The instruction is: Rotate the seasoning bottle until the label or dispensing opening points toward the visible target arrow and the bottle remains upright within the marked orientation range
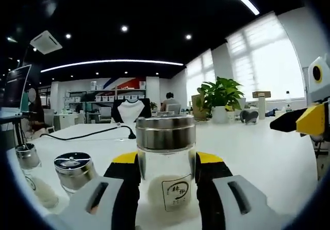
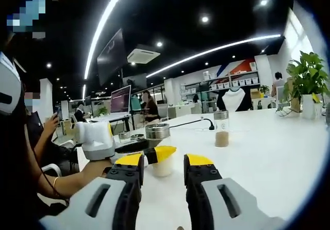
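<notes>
Glass with a steel cap, the seasoning bottle [image 1: 165,163] stands upright on the white table [image 1: 258,158] in the left gripper view, and the left gripper [image 1: 166,169] has its two yellow-tipped jaws pressed against the bottle's sides, so it is clamped on it. A white label with dark characters faces the camera, low on the bottle. To the left stand two smaller shakers with metal lids [image 1: 73,170], near the bottle but not touching it. A black cable [image 1: 87,133] lies across the table behind. At the right edge of this view the yellow tip of the right gripper [image 1: 311,119] comes in. In the right gripper view, the right gripper [image 2: 163,169] has its jaws apart, with nothing between them; beyond them the left gripper [image 2: 98,140] holds the same bottle [image 2: 159,147]. Another jar with brown contents [image 2: 221,129] stands further back on the table [image 2: 268,152], well apart. A potted plant [image 2: 309,80] is at the far right.
</notes>
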{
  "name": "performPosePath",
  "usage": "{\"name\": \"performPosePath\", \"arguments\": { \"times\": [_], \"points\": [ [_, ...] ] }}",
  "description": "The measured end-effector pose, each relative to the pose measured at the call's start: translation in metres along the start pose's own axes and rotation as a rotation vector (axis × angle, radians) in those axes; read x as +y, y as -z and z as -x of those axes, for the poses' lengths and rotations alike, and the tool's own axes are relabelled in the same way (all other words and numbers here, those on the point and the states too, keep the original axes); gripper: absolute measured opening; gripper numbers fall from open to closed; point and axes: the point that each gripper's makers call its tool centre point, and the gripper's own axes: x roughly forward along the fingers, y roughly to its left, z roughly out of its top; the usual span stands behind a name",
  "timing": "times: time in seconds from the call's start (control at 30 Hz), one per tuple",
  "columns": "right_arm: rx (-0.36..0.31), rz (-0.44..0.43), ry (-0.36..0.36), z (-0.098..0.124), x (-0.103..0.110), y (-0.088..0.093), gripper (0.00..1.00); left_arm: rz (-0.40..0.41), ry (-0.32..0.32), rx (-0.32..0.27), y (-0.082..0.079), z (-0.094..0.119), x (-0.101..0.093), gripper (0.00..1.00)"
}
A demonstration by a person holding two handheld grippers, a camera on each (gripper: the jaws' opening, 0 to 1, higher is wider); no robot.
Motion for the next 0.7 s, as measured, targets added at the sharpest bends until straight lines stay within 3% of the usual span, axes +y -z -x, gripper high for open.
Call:
{"name": "performPosePath", "arguments": {
  "times": [0.27, 0.7],
  "points": [
    [0.001, -0.012, -0.003, -0.001, 0.002, 0.003, 0.30, 0.008, -0.011, 0.012, 0.005, 0.001, 0.004, 0.43],
    [0.055, 0.017, 0.028, -0.005, -0.002, 0.018, 0.39, -0.033, -0.053, -0.032, 0.003, 0.004, 0.008, 0.44]
  ]
}}
